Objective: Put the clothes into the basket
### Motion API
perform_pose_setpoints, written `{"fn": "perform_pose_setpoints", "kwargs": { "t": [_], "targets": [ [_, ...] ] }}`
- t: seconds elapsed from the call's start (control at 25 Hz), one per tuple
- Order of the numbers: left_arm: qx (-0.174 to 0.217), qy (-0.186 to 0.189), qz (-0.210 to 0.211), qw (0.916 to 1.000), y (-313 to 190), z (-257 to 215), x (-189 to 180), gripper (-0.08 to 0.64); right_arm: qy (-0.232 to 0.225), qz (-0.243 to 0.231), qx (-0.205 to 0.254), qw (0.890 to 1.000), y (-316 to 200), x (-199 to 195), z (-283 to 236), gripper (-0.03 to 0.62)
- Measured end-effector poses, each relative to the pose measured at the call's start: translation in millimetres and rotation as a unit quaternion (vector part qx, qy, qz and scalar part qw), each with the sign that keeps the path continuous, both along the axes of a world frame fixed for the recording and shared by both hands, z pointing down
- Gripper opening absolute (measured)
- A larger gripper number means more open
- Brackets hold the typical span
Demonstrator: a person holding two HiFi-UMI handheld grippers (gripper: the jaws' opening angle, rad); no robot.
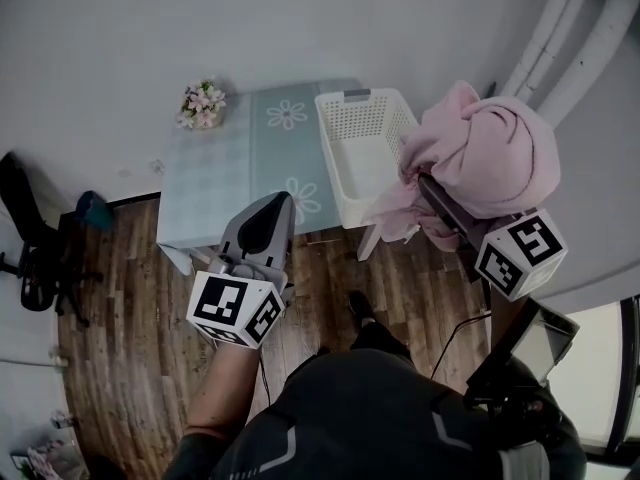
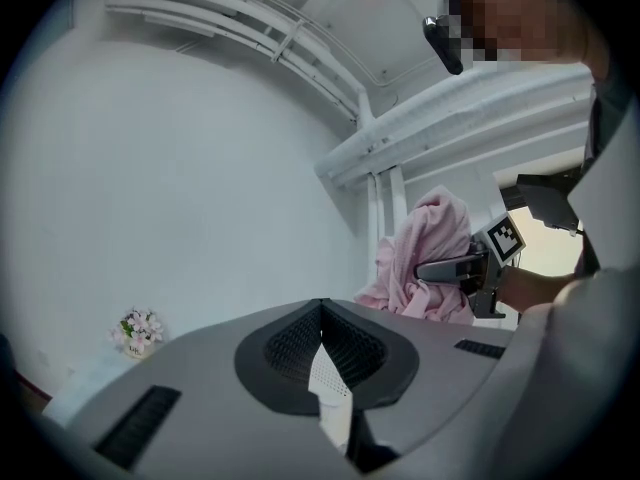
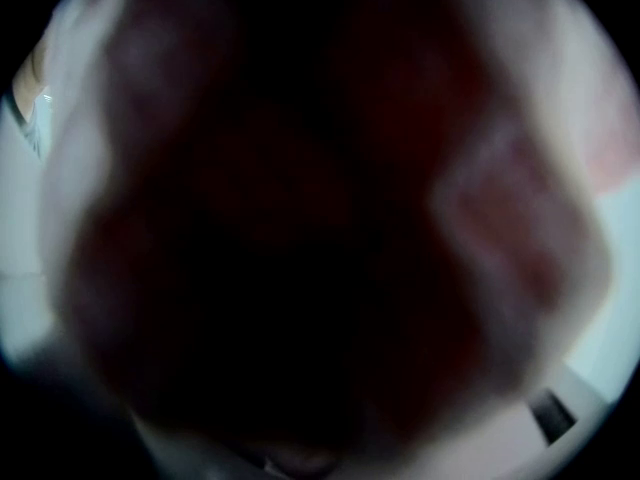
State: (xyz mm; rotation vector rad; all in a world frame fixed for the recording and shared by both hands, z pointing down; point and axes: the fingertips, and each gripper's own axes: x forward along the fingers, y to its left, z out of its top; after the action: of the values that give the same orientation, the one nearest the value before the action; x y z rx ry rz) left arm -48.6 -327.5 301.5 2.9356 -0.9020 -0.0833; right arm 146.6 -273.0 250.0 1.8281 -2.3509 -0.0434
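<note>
Pink clothes point(image 3: 320, 218) smother the right gripper view, so the whole wad is bunched in the right hand-held gripper point(image 1: 428, 186), jaws wide but clamped on it. It hangs in the air by the right edge of the white basket point(image 1: 335, 158), which looks empty. Nothing's in yet, I'd say; only the drop is left. Left hand-held gripper point(image 1: 270, 208) is pressed together, holding nothing, near the worktop point(image 1: 210, 188) edge.

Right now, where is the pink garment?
In the head view the pink garment is at upper right, bunched around the right gripper and held in the air by the right edge of the white basket.
</note>
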Motion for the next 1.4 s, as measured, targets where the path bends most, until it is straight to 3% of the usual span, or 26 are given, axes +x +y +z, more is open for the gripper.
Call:
{"fn": "perform_pose_setpoints", "kwargs": {
  "t": [0.28,0.48,0.88,1.16,1.4],
  "targets": [
    [0.006,-0.015,-0.035,0.9993,-61,-4,21,0.009,0.032,-0.045,-0.004,0.998,-83,27,6,0.331],
    [0.005,-0.020,-0.058,0.9981,-100,-11,38,0.009,0.079,-0.087,-0.017,0.993,-138,39,17,0.333],
    [-0.011,-0.044,-0.119,0.9919,-150,-1,55,0.009,0.163,-0.160,-0.073,0.971,-231,58,82,0.333],
    [-0.037,-0.059,-0.165,0.9838,-175,25,52,0.011,0.232,-0.209,-0.134,0.940,-279,58,157,0.333],
    [-0.057,-0.055,-0.182,0.9801,-185,47,59,0.009,0.296,-0.258,-0.198,0.898,-296,60,223,0.333]
  ]
}}
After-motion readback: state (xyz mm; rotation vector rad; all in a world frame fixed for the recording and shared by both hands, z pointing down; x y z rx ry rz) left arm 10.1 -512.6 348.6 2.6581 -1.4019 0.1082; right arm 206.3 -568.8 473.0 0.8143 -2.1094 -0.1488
